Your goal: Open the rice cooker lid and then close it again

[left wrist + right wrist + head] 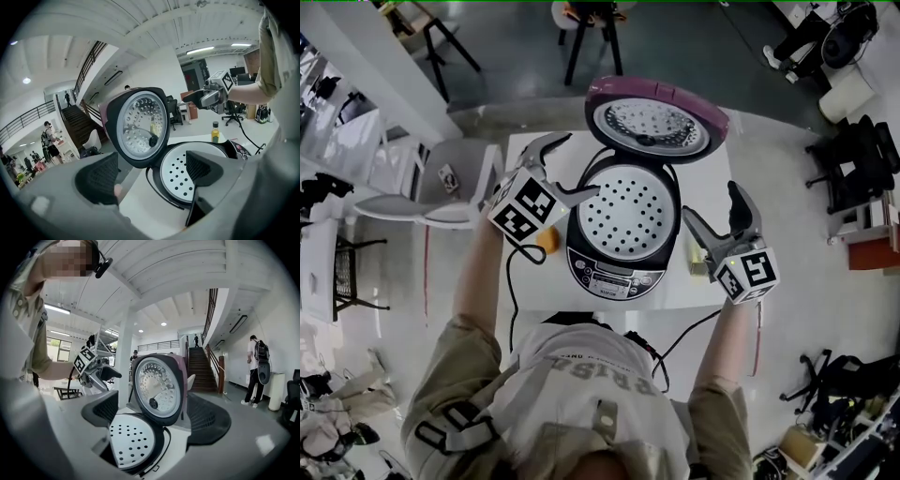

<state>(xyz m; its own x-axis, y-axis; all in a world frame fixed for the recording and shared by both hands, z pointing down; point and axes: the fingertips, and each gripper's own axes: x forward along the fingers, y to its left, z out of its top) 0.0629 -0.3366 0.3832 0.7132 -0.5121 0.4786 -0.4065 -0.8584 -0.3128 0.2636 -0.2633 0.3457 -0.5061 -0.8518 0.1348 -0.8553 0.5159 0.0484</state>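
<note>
Both empty and spread wide, the left claw (579, 165) and right claw (711, 202) are flanking the rice cooker (614, 274), so one should probably be pressing the raised lid (656, 117) at upper centre down by its far rim.

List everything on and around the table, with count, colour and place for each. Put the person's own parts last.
table: one, white, centre
rice cooker: one, black with a silver panel, on the table
lid: one, pink, hinged up at the cooker's far side
perforated tray: one, white, inside the cooker
orange object: one, on the table left of the cooker
bottle: one, yellow, on the table right of the cooker
cable: one, black, running off the table's near edge
chair: one, grey, left of the table
left tool: one, grey, open and empty, left of the cooker
right tool: one, grey, open and empty, right of the cooker
</note>
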